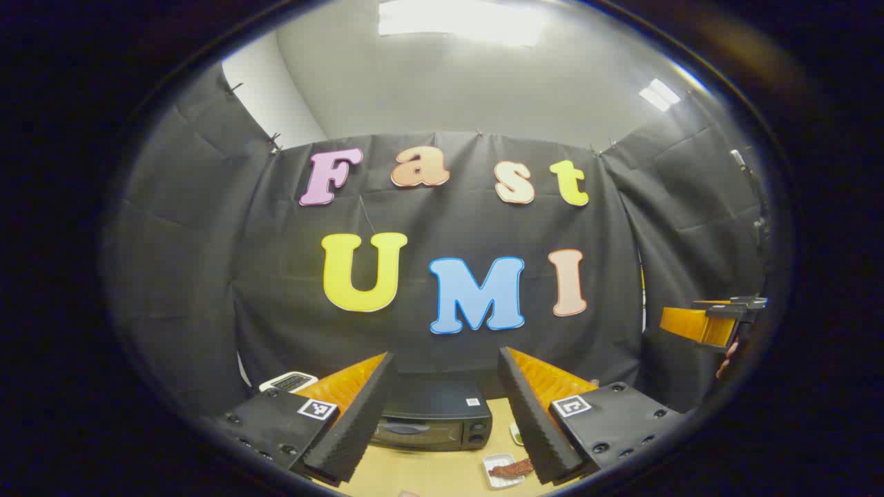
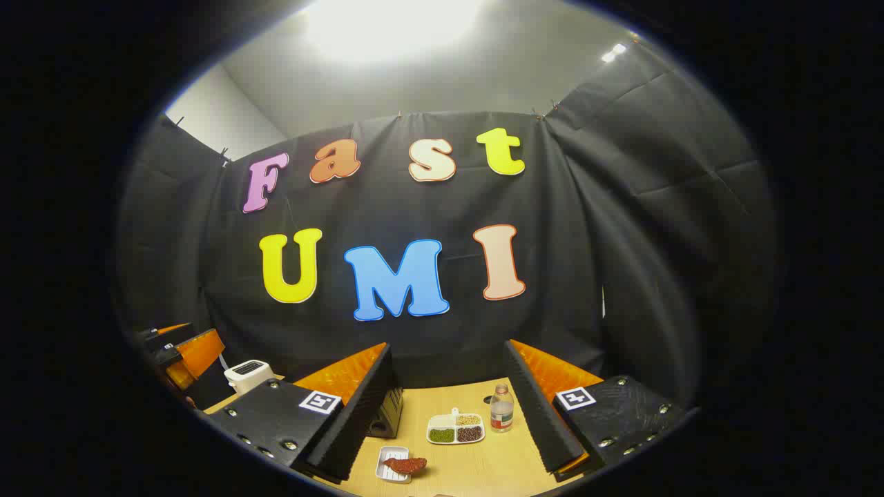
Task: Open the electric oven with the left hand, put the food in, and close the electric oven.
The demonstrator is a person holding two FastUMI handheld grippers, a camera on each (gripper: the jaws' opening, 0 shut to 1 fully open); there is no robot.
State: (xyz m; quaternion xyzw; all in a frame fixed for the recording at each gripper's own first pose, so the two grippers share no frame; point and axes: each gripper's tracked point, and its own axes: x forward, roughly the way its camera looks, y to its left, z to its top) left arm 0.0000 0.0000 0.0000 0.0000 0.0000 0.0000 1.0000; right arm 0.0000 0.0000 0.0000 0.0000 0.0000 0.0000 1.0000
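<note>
Left tongs [image 1: 445, 407]: held above the tabletop [image 1: 428, 473], fingers spread wide with nothing between them.
Right tongs [image 2: 449, 407]: likewise spread apart and empty, raised over the tabletop's near part; they also showed at the right edge of the left gripper view, with part of a hand behind them.
Electric oven [image 1: 431, 417]: black, door shut, standing toward the tabletop's far edge against the booth wall, framed between the left tongs' fingers; in the right gripper view only its corner showed beside the left finger.
Food [image 2: 407, 464]: a reddish-brown piece lying on a small white tray [image 2: 388, 464], near the tabletop's front edge, in front of and to the right of the oven.
Divided dish [image 2: 454, 428]: white, holding green, tan and dark red-brown grains in separate compartments, farther back than the food.
Bottle [image 2: 502, 408]: small, clear, upright, just beside the divided dish on its right.
Toaster [image 2: 248, 375]: white, near the tabletop's far left corner.
</note>
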